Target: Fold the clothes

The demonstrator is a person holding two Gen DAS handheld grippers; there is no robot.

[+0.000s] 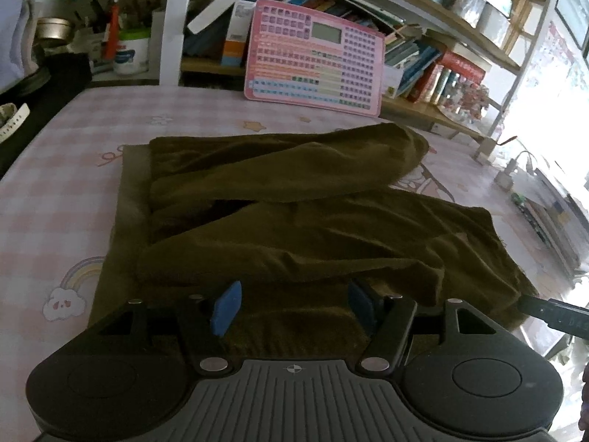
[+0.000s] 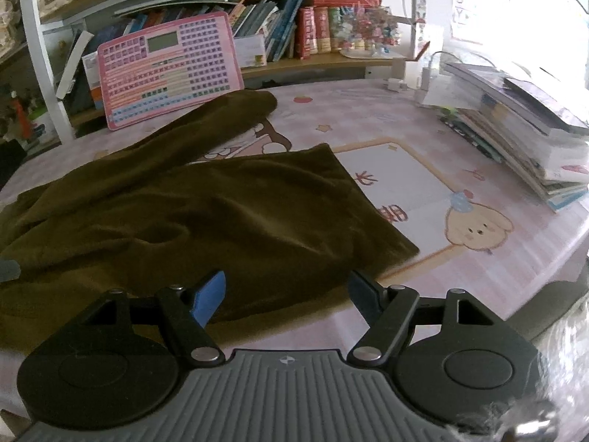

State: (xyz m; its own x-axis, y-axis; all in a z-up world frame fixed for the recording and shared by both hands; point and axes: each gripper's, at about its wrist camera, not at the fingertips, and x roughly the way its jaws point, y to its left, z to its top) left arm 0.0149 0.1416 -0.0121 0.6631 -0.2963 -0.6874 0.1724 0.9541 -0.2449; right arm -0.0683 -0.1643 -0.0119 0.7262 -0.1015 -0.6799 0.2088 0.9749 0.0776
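Cluttered study corner, bookshelf (image 2: 279, 33) behind, table covered by a pink cartoon tablecloth (image 2: 423, 169). A pink keyboard toy (image 1: 314, 60) leans on the shelf, a stack of books (image 2: 522, 129) sits at the table's right side. The olive garment (image 1: 294, 221) lies across the middle of the table, partly folded: one long sleeve or leg runs diagonally toward the toy, wide body flat and rumpled nearer the camera

Left gripper (image 1: 294, 304) jaws spread, nothing between them, low over the near hem. Right gripper (image 2: 291, 300) jaws also spread and empty, at the garment's near right corner, one finger over cloth, the other over bare tablecloth

Risks, judged: cloth is thick and layered, so a pinch could take only the top layer or extra layers and skew the fold. Right jaw may also catch the tablecloth, dragging it. The loose diagonal piece could swing into the toy and tip it. Rumples not smoothed will get locked in
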